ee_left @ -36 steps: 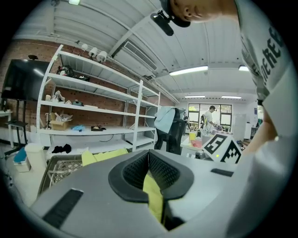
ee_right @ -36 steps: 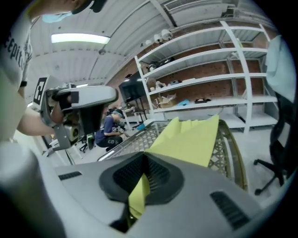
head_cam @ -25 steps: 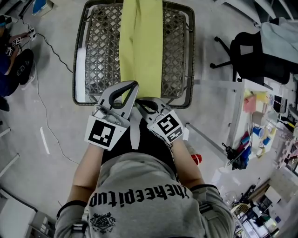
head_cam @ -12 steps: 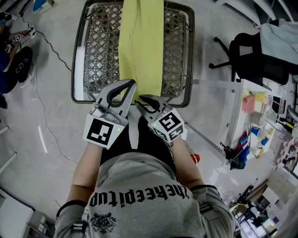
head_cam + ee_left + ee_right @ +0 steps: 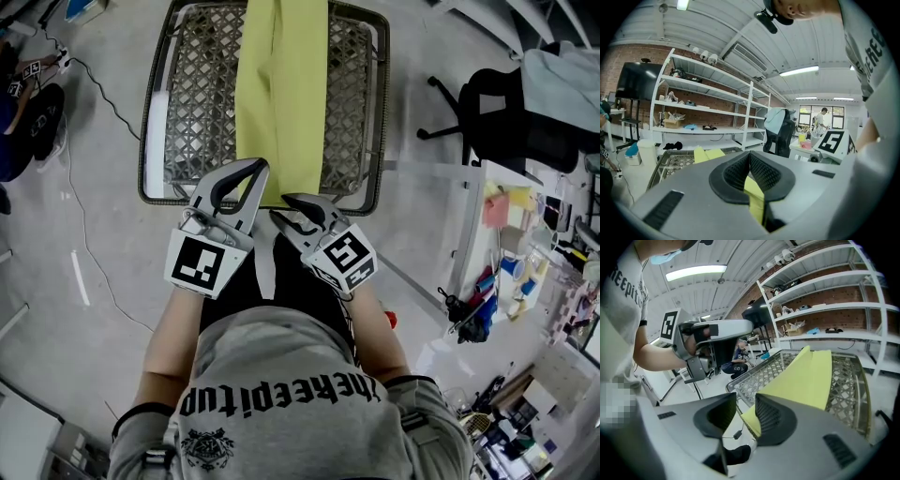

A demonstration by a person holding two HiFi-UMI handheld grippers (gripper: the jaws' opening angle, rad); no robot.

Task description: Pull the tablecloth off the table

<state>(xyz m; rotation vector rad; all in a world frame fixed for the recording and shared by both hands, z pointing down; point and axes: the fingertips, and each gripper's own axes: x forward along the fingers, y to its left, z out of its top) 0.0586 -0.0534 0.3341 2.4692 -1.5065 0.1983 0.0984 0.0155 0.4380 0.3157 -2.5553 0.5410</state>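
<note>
A yellow tablecloth (image 5: 281, 84) lies folded into a long strip down the middle of a lattice-topped table (image 5: 187, 103), its near end at the table's front edge. My left gripper (image 5: 255, 178) is shut on that near end. In the left gripper view the yellow cloth (image 5: 754, 197) is pinched between the dark pads of that gripper (image 5: 750, 171). My right gripper (image 5: 289, 211) sits just to the right of it. Its jaws are opening, and in the right gripper view a gap shows between the pads (image 5: 745, 416), with the cloth's corner (image 5: 752, 420) beside the right pad, not pressed.
A black office chair (image 5: 506, 103) stands right of the table, and a cluttered white desk (image 5: 525, 234) beyond it. A cable (image 5: 84, 216) runs across the floor at the left, near a seated person (image 5: 23, 122). White shelves (image 5: 708, 103) line the brick wall.
The right gripper's jaws have opened off the cloth and it has drawn slightly back toward the body. The left gripper keeps its grip on the cloth's end.
</note>
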